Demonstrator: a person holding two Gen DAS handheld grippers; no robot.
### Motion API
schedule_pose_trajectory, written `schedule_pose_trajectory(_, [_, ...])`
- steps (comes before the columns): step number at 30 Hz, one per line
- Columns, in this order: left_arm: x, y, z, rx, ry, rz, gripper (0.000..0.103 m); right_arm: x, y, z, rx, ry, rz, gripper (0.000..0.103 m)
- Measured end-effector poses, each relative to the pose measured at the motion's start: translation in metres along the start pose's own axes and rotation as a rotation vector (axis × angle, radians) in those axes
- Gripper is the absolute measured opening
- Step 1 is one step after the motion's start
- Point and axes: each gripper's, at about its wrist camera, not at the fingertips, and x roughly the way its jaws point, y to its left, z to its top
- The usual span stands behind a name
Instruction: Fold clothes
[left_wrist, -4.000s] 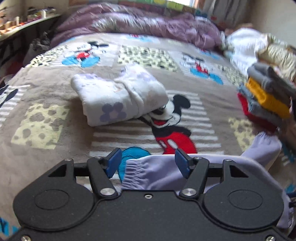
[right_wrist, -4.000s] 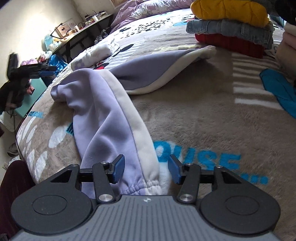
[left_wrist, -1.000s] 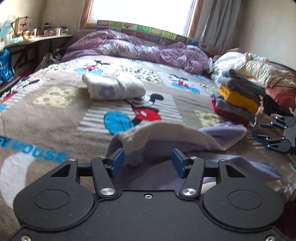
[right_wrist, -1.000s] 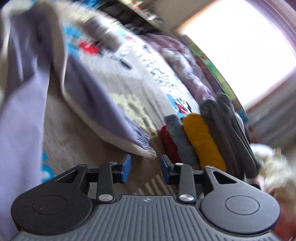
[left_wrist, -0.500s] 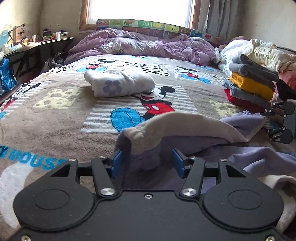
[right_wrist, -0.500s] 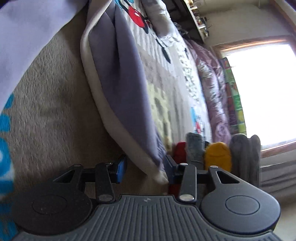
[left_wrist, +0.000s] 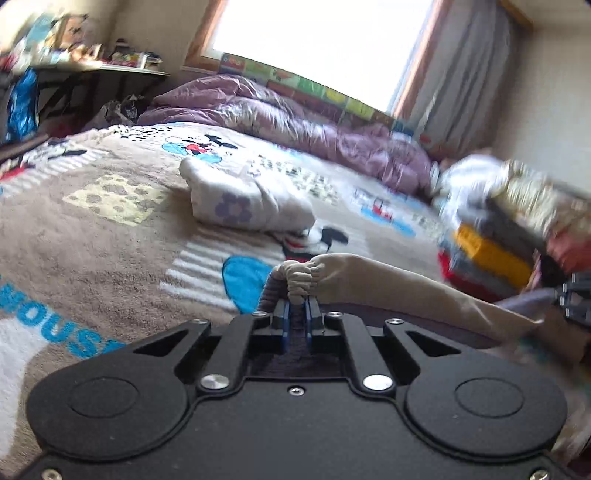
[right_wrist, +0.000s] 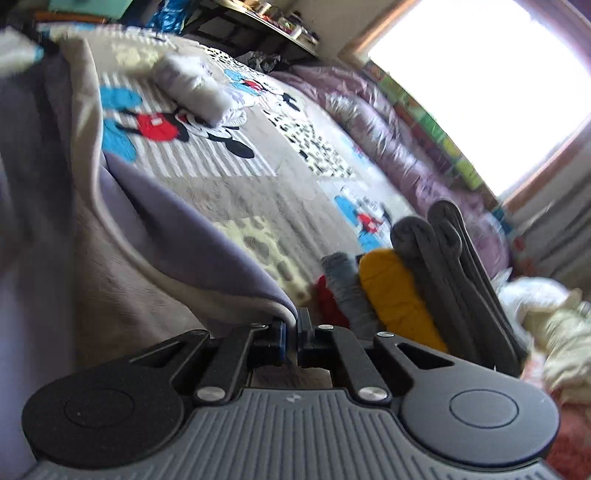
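A lavender garment with a cream fleece lining (left_wrist: 399, 291) lies across the cartoon-print bed blanket (left_wrist: 92, 240). My left gripper (left_wrist: 296, 314) is shut on a bunched edge of that garment, which bulges just above the blue pads. In the right wrist view the same lavender garment (right_wrist: 192, 236) stretches away to the left, and my right gripper (right_wrist: 290, 334) is shut on its cream-edged corner. At the far right of the left wrist view, the right gripper (left_wrist: 574, 301) shows at the garment's other end.
A folded white flowered garment (left_wrist: 240, 206) rests mid-bed. A stack of folded clothes (right_wrist: 413, 291) in red, grey, yellow and dark grey stands at the right. Unfolded pale clothes (left_wrist: 509, 192) are heaped behind it. A purple duvet (left_wrist: 295, 122) lies under the window.
Both grippers went from open to shut on the lavender garment. The left one pushed forward onto the bunched edge; the right one rose with the corner, its view swinging across the bed.
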Motion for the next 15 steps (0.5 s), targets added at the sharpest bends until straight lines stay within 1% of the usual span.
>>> schedule_pose_trajectory(2, [-0.003,0.01,0.004,-0.062,-0.019,-0.03,0.006,-0.013,-0.013,0.005,0.021,0.04,0.056,0.006])
schedule_pose_trajectory(3, [-0.003,0.015,0.005,-0.088,-0.025,-0.042,0.006,-0.018,-0.017,0.007,0.026,0.069,0.097,0.006])
schedule_pose_trajectory(7, [0.008,0.034,0.011,-0.178,-0.027,-0.08,0.005,-0.022,-0.016,0.012,0.016,0.169,0.221,0.006])
schedule_pose_trajectory(11, [0.034,0.052,0.016,-0.249,0.002,-0.096,0.005,0.01,-0.02,0.017,0.083,0.248,0.288,0.006])
schedule_pose_trajectory(15, [0.065,0.07,0.02,-0.308,0.047,-0.105,0.005,0.062,-0.03,0.022,0.157,0.306,0.323,0.006])
